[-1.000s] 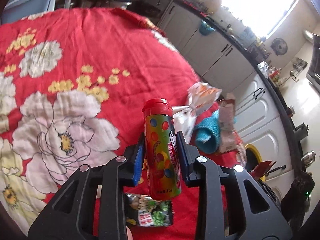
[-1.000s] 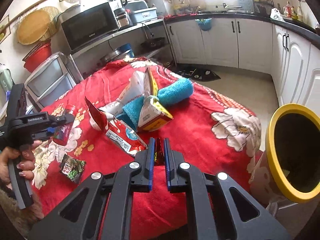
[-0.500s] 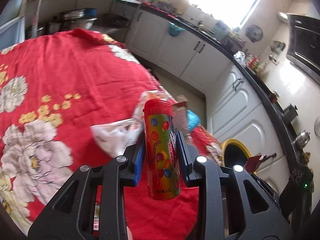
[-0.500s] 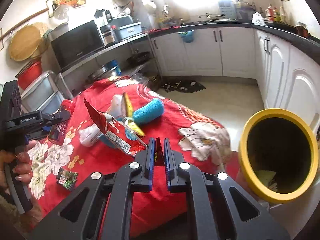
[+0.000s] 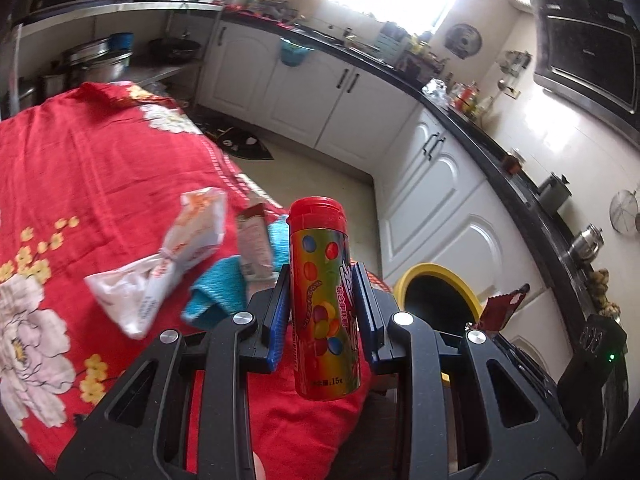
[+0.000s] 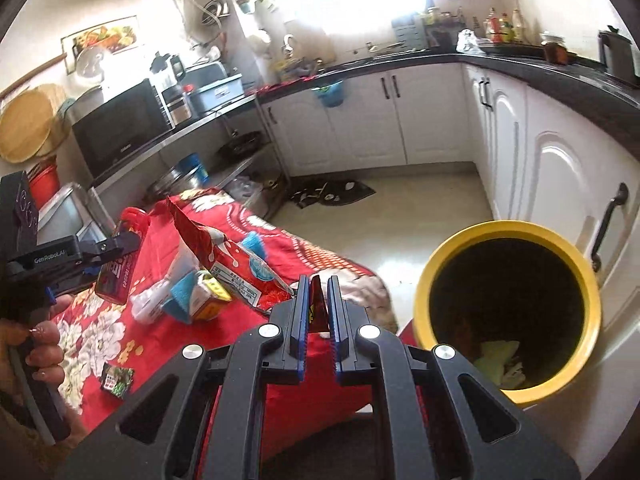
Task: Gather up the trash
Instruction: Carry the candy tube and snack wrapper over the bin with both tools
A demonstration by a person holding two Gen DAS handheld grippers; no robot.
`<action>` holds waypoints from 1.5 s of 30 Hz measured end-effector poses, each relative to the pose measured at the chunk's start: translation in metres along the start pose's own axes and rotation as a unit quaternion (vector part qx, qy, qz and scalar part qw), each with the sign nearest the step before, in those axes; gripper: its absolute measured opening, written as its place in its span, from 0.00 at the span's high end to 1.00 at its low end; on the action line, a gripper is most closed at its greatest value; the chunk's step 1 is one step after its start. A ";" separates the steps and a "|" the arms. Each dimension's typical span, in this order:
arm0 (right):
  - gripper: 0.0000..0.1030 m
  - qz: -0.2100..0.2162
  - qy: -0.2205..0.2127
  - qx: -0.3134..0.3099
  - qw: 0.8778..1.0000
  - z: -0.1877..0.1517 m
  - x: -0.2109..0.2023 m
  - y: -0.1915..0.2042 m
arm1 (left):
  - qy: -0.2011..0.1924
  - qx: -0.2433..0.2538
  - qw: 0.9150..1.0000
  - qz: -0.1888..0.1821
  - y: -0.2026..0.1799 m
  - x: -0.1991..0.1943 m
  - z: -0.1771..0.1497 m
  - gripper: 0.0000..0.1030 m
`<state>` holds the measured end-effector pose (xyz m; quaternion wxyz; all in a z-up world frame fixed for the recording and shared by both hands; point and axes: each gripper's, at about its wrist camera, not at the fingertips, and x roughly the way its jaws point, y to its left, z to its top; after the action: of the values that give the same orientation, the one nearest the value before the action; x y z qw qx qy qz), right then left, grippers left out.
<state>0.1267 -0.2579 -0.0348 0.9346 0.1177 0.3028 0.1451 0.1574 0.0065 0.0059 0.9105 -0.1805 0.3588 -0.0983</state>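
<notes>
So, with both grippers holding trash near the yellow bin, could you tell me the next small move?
Probably carry the right gripper over the yellow bin and open it: it pinches a red wrapper just left of the bin's mouth.

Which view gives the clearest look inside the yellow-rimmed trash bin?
The right wrist view. There the yellow-rimmed trash bin faces the camera with its mouth fully open to view and pale crumpled trash at the bottom. In the left wrist view, the bin sits partly behind the gripper frame, its inside dark.
</notes>
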 end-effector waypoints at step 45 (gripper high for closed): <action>0.91 -0.184 -0.009 0.106 0.977 -0.025 -0.013 -0.149 | 0.092 0.146 0.977 -0.124 -0.184 0.133 -0.036 0.77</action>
<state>0.1311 -0.3982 -0.0937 0.9301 0.1599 0.3246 -0.0637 0.2197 -0.2121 -0.0273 0.8711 -0.0785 0.3971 -0.2781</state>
